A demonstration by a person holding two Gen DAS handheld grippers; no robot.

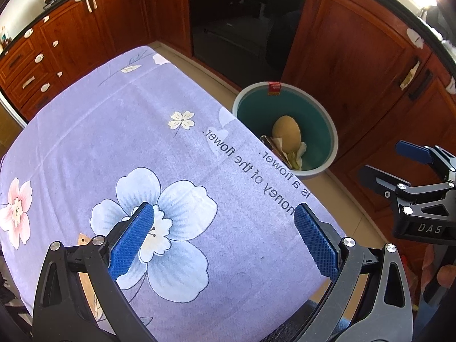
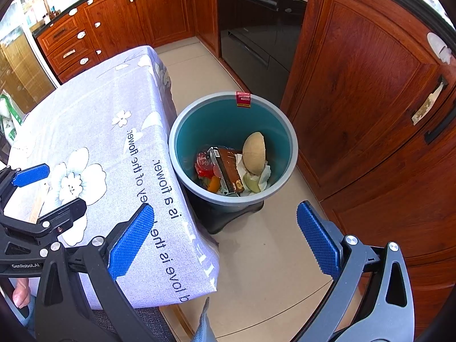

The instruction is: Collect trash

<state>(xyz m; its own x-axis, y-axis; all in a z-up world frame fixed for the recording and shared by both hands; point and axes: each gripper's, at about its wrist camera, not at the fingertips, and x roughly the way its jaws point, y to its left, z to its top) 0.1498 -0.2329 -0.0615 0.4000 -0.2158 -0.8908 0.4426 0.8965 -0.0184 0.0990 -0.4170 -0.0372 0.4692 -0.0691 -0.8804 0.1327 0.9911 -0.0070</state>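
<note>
Evidently both tongs are spread wide and nothing is pinched: the left tongs [image 1: 223, 239] are held over the flowered tablecloth [image 1: 114, 131] on the worktop, the right tongs [image 2: 225, 239] past its edge, above the floor. The trash is seen inside the teal bin [image 2: 182, 131], which is stood on the floor just beside the worktop, presumably for short drops: a brown carton [image 2: 229, 169], a tan rounded husk [image 2: 253, 151], crumpled tissue [image 2: 266, 175], a red wrapper [image 2: 203, 162]. No loose trash is seen on the cloth; collection is judged near complete.
</note>
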